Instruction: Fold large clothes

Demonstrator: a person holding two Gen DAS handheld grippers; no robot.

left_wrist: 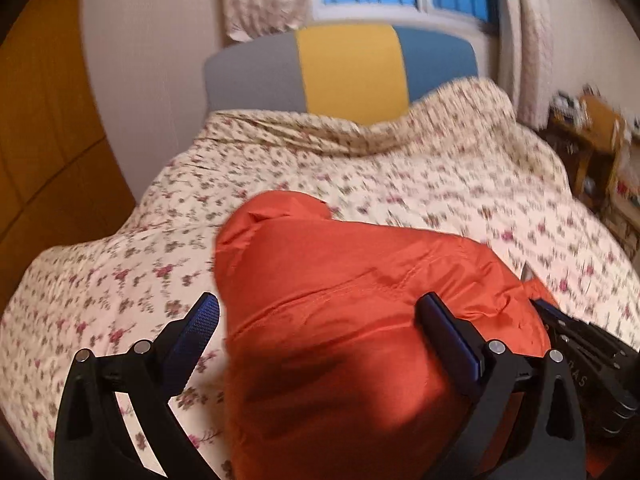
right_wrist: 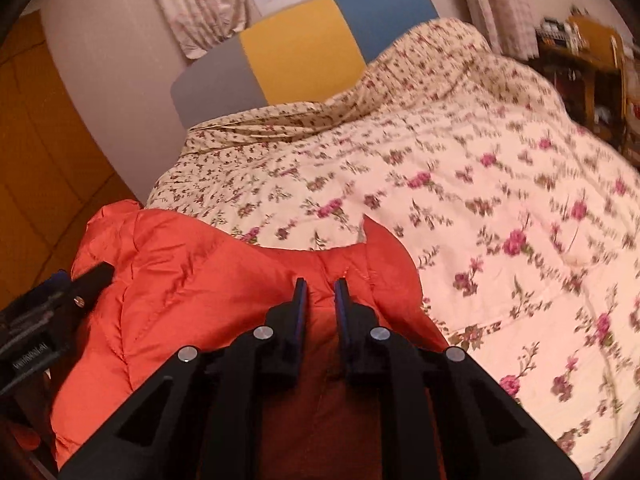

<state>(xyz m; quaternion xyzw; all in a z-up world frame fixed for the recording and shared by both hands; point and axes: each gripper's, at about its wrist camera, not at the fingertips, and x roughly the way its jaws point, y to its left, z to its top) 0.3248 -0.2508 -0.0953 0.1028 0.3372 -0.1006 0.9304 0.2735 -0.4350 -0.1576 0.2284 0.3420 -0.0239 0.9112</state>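
An orange-red puffy jacket (left_wrist: pixel 352 304) lies bunched on the floral quilt of the bed; it also shows in the right wrist view (right_wrist: pixel 188 280). My left gripper (left_wrist: pixel 320 312) is wide open just above the jacket, one finger off its left edge, the other over its right part. My right gripper (right_wrist: pixel 321 286) has its jaws close together with a fold of the jacket between them, near the jacket's right edge. The right gripper shows at the right of the left wrist view (left_wrist: pixel 580 340), and the left gripper at the left of the right wrist view (right_wrist: pixel 60 300).
The floral quilt (right_wrist: pixel 480 200) covers the bed and rises in a hump toward the grey, yellow and blue headboard (left_wrist: pixel 344 68). A wooden wardrobe (left_wrist: pixel 36 140) stands at the left, a window with curtains behind, cluttered wooden shelves (left_wrist: pixel 588 144) at the right.
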